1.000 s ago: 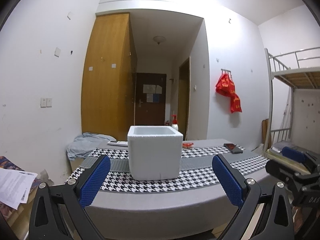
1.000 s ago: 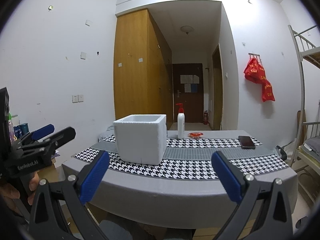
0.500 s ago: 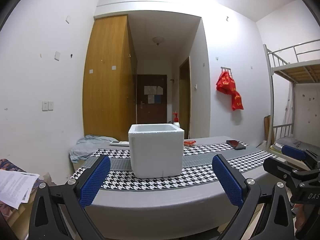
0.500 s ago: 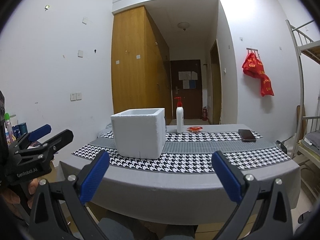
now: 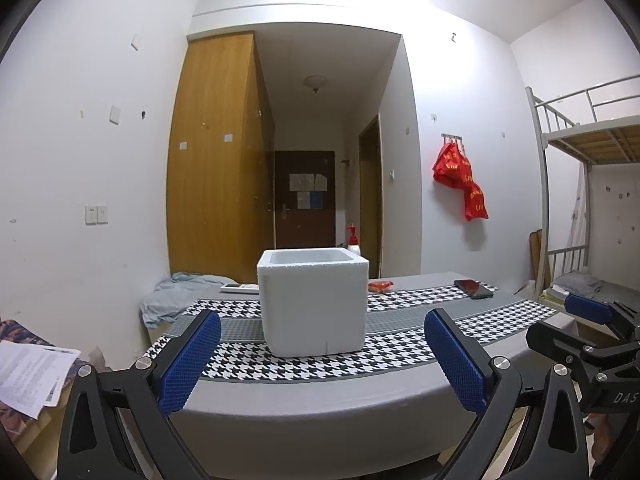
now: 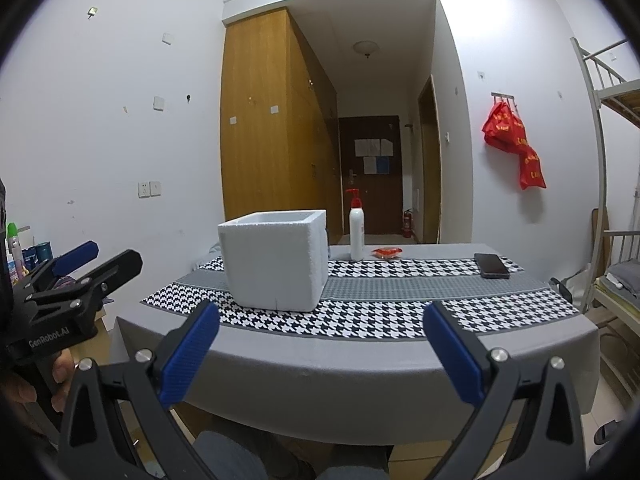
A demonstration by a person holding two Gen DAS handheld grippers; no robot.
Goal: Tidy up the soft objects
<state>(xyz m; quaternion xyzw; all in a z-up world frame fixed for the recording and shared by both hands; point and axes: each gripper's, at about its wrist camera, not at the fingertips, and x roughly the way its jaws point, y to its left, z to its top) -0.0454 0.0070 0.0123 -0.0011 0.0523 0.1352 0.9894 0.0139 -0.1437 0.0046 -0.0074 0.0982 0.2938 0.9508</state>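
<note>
A white foam box [image 5: 314,300] stands open-topped on the houndstooth runner of the grey table [image 5: 320,408]; it also shows in the right wrist view [image 6: 276,262]. A small red packet [image 5: 380,286] lies behind it, also in the right wrist view [image 6: 387,253]. A crumpled light-blue cloth [image 5: 176,294] lies at the table's far left. My left gripper [image 5: 320,354] is open and empty, held in front of the table edge. My right gripper [image 6: 320,354] is open and empty, also in front of the table.
A white pump bottle [image 6: 356,232] stands behind the box. A black phone [image 6: 491,265] lies at the right of the runner. A flat white item [image 5: 240,288] lies by the cloth. A bunk bed [image 5: 580,200] stands right; papers [image 5: 28,376] lie left.
Both grippers have risen slightly and tilted up, so the table sits lower in both views. Both jaws stay open and nothing on the table has moved.
</note>
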